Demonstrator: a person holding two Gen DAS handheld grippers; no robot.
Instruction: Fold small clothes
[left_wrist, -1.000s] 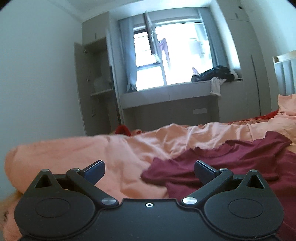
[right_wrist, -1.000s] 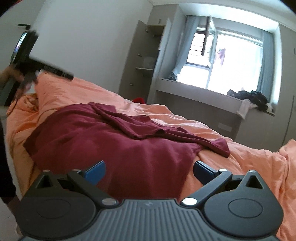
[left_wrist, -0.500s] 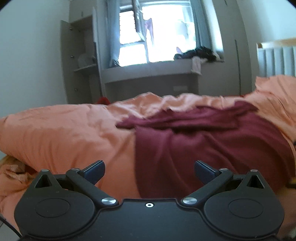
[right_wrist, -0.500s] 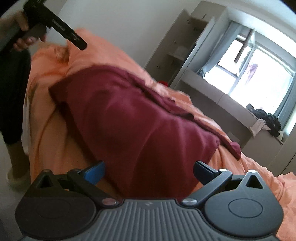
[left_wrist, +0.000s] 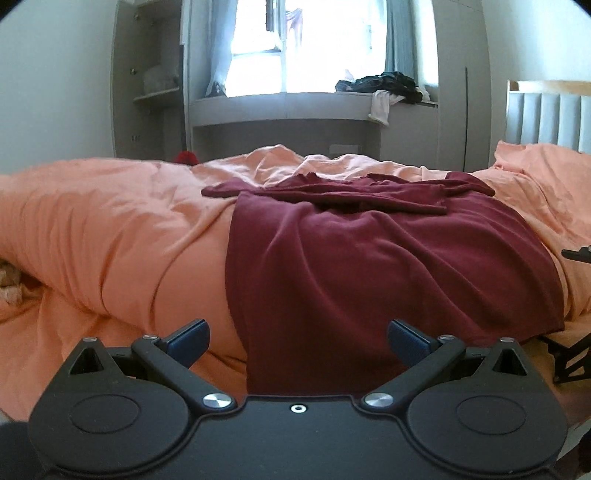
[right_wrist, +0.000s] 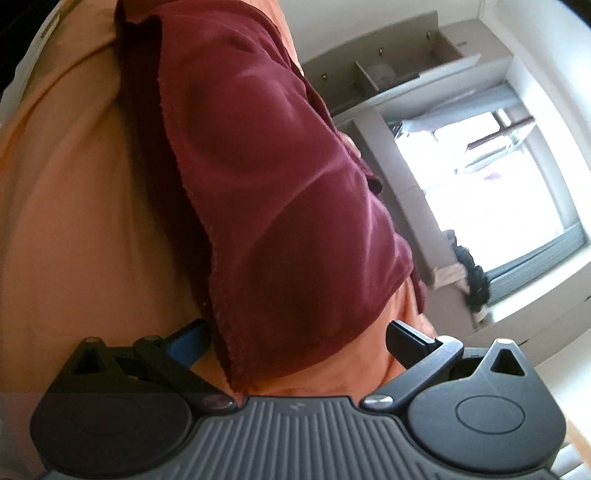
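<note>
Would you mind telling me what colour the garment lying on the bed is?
The garment is dark red, plain; the left wrist view shows it best.

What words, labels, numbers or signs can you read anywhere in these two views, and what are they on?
None can be read.
The right gripper has a small embossed mark on its ribbed housing, too small to make out.
The maroon garment, orange duvet and left gripper show no text.

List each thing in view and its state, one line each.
maroon shirt: unfolded, spread over the bed edge, sleeves crumpled.
orange duvet: rumpled.
left gripper: open, holding nothing.
right gripper: open, around the shirt hem.
cupboard door: open.
</note>
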